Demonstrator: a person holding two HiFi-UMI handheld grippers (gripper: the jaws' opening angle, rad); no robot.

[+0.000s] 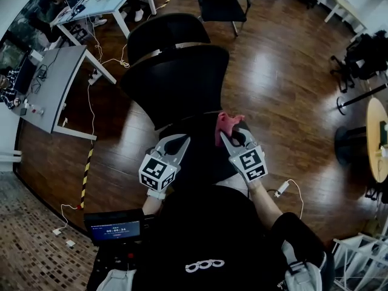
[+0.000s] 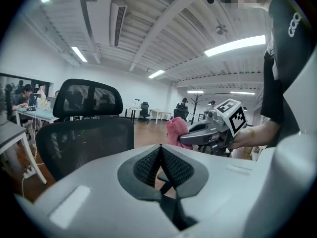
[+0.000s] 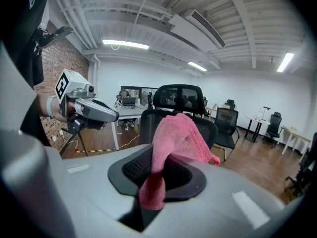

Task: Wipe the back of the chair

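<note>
The right gripper [image 3: 157, 168] is clamped on a pink cloth [image 3: 177, 133]: one end is pinched deep between the jaws, and the rest bunches up above them in a loose fold. The left gripper [image 2: 160, 150] has its jaws pressed together with nothing between them and is held level with the other, a little apart from it. Both point at the black office chair [image 1: 182, 96], which stands directly in front of the person on the wooden floor [image 1: 273, 83]. The cloth sits near the lower right edge of the backrest [image 2: 84, 143] and seems not to touch it yet. The wiping stroke appears not to have begun. To do it well, the bunched part of the cloth, not the jaw tips, should meet the mesh, pressed lightly enough that the weave does not snag. Strokes should run across the panel in overlapping passes from the top edge down. The free gripper could brace the frame, since a chair like this may swivel or roll under a sideways push. The backrest is a wide, curved mesh panel that is dark and slightly see-through, and a smaller mesh headrest [image 2: 88, 99] stands above it.
</note>
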